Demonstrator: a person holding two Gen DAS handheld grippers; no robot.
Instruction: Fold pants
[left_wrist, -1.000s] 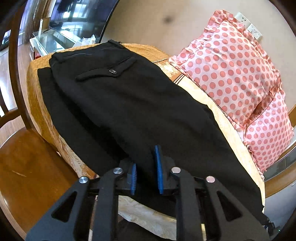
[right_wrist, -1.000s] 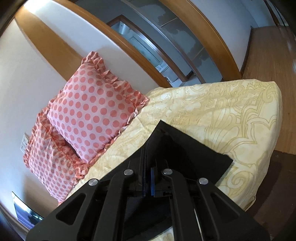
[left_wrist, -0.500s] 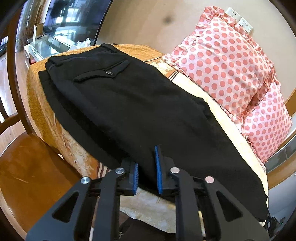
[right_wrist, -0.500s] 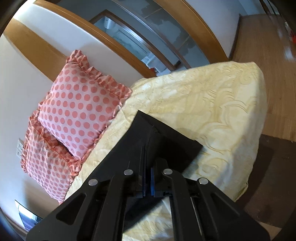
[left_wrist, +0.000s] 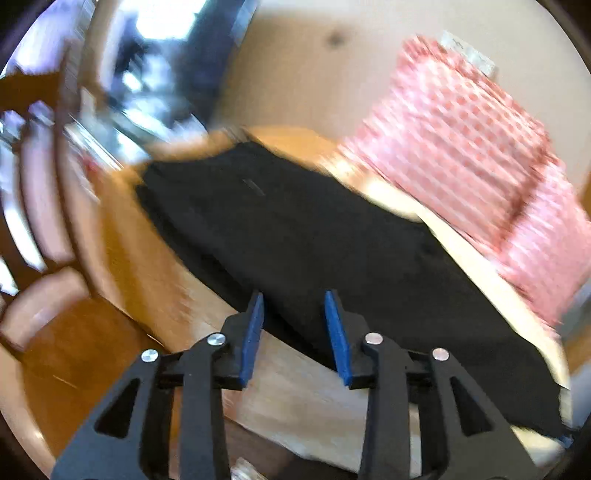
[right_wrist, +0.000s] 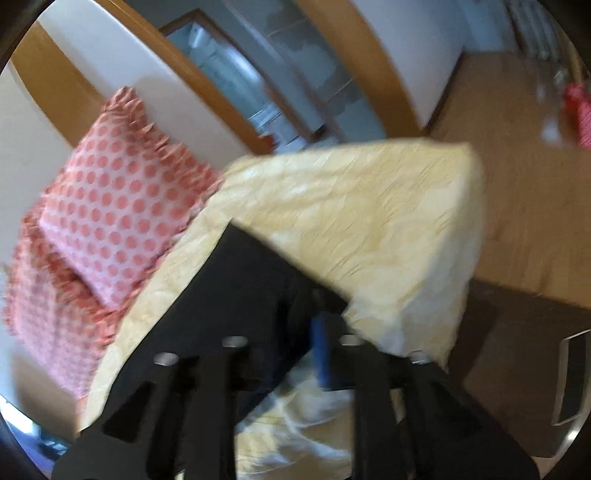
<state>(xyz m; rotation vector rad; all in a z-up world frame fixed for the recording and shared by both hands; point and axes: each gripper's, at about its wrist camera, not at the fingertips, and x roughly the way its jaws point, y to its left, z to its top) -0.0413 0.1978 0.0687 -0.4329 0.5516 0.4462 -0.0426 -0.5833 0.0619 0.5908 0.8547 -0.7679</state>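
Note:
Black pants lie flat, folded lengthwise, on a yellow patterned bed cover; the waistband with a back pocket is at the far left. My left gripper is open and empty, its blue pads just off the near edge of the cloth. In the right wrist view the leg end of the pants lies on the cover. My right gripper has its jaws apart with a blue pad showing; the frame is blurred.
Two pink polka-dot pillows lean on the wall behind the pants, also in the right wrist view. A wooden chair stands at the left of the bed. Wooden floor lies beyond the bed's right corner.
Both grippers have opened and pulled back. The right one let go of the pant leg end, which now lies on the cover. Both views are motion-blurred.

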